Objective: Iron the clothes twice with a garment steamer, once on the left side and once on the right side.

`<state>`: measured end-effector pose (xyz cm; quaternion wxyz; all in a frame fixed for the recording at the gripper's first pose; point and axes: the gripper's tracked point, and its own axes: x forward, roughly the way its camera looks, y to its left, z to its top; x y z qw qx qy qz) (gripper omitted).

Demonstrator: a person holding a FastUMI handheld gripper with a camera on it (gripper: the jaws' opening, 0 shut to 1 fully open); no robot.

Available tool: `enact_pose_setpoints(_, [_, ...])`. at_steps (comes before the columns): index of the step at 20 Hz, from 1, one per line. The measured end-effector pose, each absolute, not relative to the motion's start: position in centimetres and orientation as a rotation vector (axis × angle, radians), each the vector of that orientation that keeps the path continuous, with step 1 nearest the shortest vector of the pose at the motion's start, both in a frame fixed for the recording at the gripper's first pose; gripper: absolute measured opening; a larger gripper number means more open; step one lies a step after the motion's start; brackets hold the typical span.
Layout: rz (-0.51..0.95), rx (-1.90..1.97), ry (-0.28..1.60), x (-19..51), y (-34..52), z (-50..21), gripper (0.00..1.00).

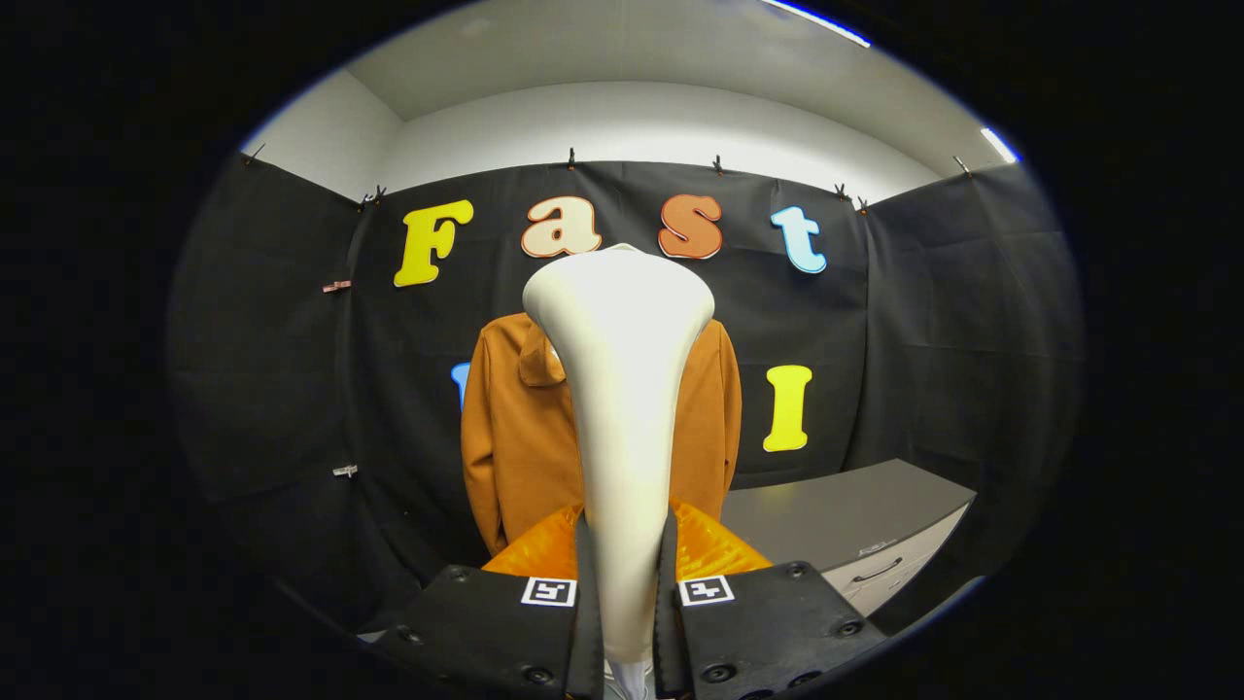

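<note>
The gripper (627, 593) is clenched on the steamer (622, 389) at its slim neck, a rigid, smooth, probably top-heavy thing, with the soft, limp coat (515, 437) hanging beyond at 12 o'clock.

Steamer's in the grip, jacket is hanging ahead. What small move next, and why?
Probably ease forward toward one side of the brown jacket. The gripper is shut on the white steamer, whose head stands upright between the fingers, and the jacket hangs beyond it against the wall, seemingly not yet touched.
</note>
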<state>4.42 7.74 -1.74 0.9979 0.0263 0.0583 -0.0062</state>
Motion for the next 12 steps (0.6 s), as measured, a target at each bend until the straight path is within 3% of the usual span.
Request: enact_pose_setpoints(12, [-0.007, 0.050, 0.113, 4.56, 7.61, -1.79, 0.24])
